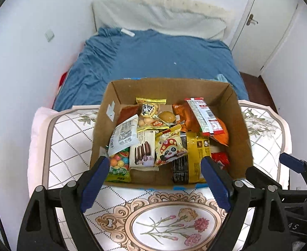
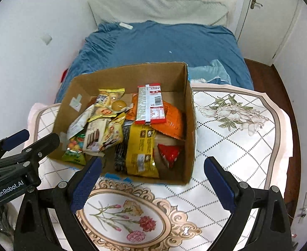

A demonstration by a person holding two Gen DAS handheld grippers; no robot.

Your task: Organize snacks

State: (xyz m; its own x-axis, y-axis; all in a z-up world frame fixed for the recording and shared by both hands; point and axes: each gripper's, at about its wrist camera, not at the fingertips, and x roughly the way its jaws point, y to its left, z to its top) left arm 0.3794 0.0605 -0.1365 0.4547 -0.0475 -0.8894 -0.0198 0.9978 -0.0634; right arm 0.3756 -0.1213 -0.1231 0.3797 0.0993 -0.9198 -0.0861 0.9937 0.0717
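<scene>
An open cardboard box stands on a floral table and holds several snack packets. Among them are a red-and-white packet, an orange bag, a yellow bag, a mushroom-cartoon packet, a chocolate-biscuit packet and a candy-ball bag. My left gripper is open and empty, just in front of the box's near wall. My right gripper is open and empty, at the box's near right corner.
The table has a white quilted floral cover. A bed with a blue sheet lies behind it. A door is at the back right. The other gripper shows at each view's edge.
</scene>
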